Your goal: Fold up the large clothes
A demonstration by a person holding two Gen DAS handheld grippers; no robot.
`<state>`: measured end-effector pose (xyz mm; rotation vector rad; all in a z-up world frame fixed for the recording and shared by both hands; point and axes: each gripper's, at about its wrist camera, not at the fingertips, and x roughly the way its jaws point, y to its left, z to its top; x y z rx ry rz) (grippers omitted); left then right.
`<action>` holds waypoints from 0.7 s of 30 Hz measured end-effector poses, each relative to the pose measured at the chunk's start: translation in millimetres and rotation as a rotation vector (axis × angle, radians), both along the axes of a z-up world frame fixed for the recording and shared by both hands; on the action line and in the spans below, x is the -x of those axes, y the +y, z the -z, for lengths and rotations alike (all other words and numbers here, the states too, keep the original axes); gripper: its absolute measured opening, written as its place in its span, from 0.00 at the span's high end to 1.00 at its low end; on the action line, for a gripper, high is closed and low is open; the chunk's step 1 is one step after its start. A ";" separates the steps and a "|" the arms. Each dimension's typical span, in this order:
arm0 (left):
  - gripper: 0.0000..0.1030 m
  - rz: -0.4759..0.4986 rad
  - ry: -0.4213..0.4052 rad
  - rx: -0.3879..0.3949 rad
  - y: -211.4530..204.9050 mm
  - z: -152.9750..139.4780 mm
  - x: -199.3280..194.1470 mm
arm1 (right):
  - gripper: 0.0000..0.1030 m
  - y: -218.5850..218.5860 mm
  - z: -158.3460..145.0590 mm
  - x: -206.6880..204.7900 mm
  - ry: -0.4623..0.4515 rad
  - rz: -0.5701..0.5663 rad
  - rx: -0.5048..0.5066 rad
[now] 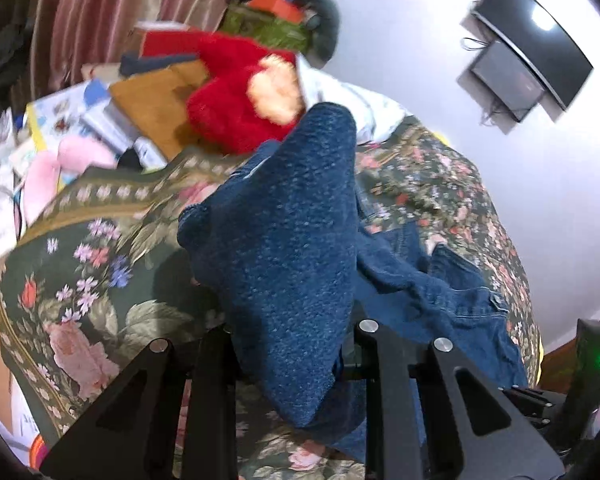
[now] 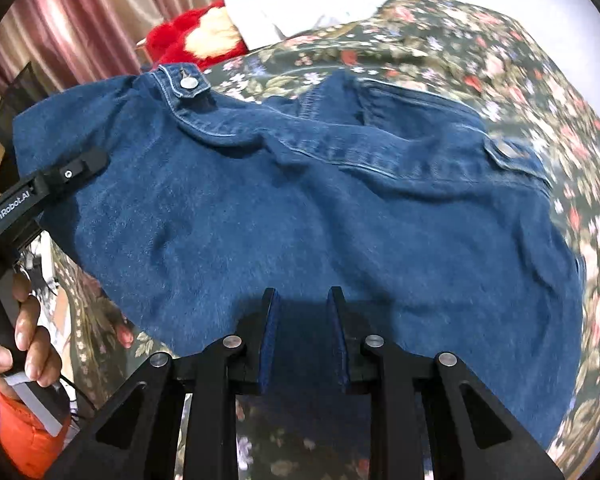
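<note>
A blue denim jacket (image 2: 300, 208) lies spread over the floral bedspread (image 2: 500, 60) on the bed. The right gripper (image 2: 304, 320) has its fingers (image 2: 270, 332) closed on the jacket's near edge, the cloth pinched between them. The left gripper (image 1: 292, 360) has its fingers clamped on a bunch of the same denim, lifting it off the bed in a raised fold; in the right camera it grips the jacket's left side. A red plush toy (image 1: 236, 88) sits beyond the bed, beside a white pillow (image 2: 300, 8).
</note>
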<state>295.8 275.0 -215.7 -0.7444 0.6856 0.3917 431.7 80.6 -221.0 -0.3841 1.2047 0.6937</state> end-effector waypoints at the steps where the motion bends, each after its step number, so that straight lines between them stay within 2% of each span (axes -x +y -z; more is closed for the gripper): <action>1: 0.78 0.003 -0.001 0.013 2.7 3.5 2.0 | 0.80 1.4 13.6 1.4 0.023 0.001 0.023; 3: 0.78 0.025 0.002 -0.005 -1.0 2.2 1.6 | 0.80 -4.9 27.0 6.8 0.023 0.009 0.014; 5: 0.78 0.057 0.002 -0.070 -12.5 -8.1 -2.2 | 0.80 -13.5 26.6 13.3 -0.005 0.017 -0.021; 8: 0.79 0.122 -0.034 -0.164 -34.1 -34.4 -13.0 | 0.80 -26.7 15.0 14.9 0.037 0.033 -0.035; 11: 0.79 0.197 -0.089 -0.282 -65.1 -69.3 -28.3 | 0.80 -54.3 -3.5 13.1 0.058 0.109 -0.078; 13: 0.79 0.248 -0.137 -0.363 -91.9 -92.4 -37.6 | 0.80 -79.3 -19.3 14.4 0.029 0.170 -0.097; 17: 0.80 0.372 -0.227 -0.439 -150.4 -129.5 -53.4 | 0.80 -148.2 -60.1 28.9 -0.107 0.287 -0.116; 21: 0.80 0.509 -0.277 -0.485 -222.6 -145.3 -62.7 | 0.80 -214.8 -91.6 45.6 -0.171 0.407 -0.154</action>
